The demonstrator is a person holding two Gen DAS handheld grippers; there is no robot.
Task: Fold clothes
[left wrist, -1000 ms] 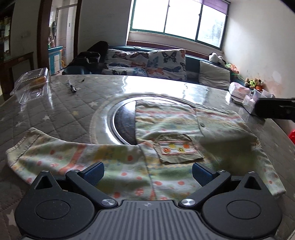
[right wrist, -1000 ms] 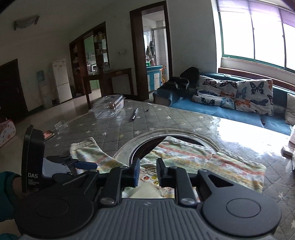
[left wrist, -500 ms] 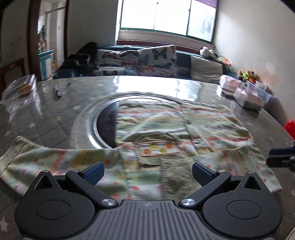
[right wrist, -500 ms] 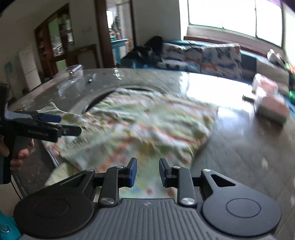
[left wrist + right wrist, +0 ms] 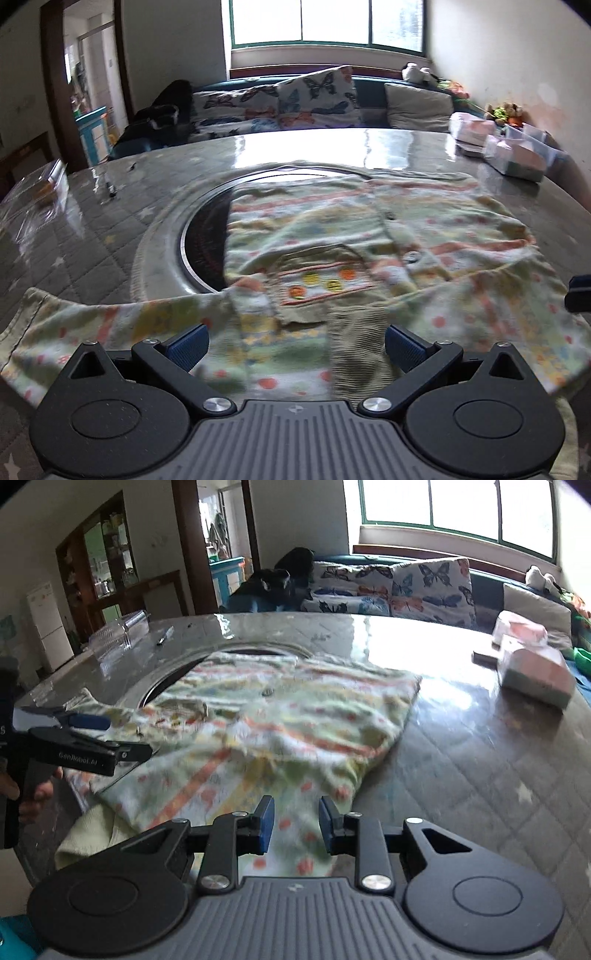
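Note:
A pale green child's shirt (image 5: 369, 236) with orange and yellow print, a chest pocket and buttons lies spread on the table, partly over the round inset hob (image 5: 207, 240). One sleeve (image 5: 92, 325) stretches to the left. My left gripper (image 5: 295, 345) is open wide just above the shirt's near edge. My right gripper (image 5: 293, 825) is open, its jaws a narrow gap apart, over the shirt's (image 5: 277, 716) near right part. The left gripper also shows in the right wrist view (image 5: 88, 738).
A clear plastic box (image 5: 40, 181) and a pen (image 5: 110, 190) lie at the far left of the quilted table (image 5: 480, 775). Tissue packs and boxes (image 5: 532, 668) sit at the far right. A sofa with butterfly cushions (image 5: 295, 99) stands behind.
The right gripper has swung round to the shirt's right side and come lower; its jaws have opened a little. The left gripper has shifted slightly left and stays open. The shirt looks slightly shifted.

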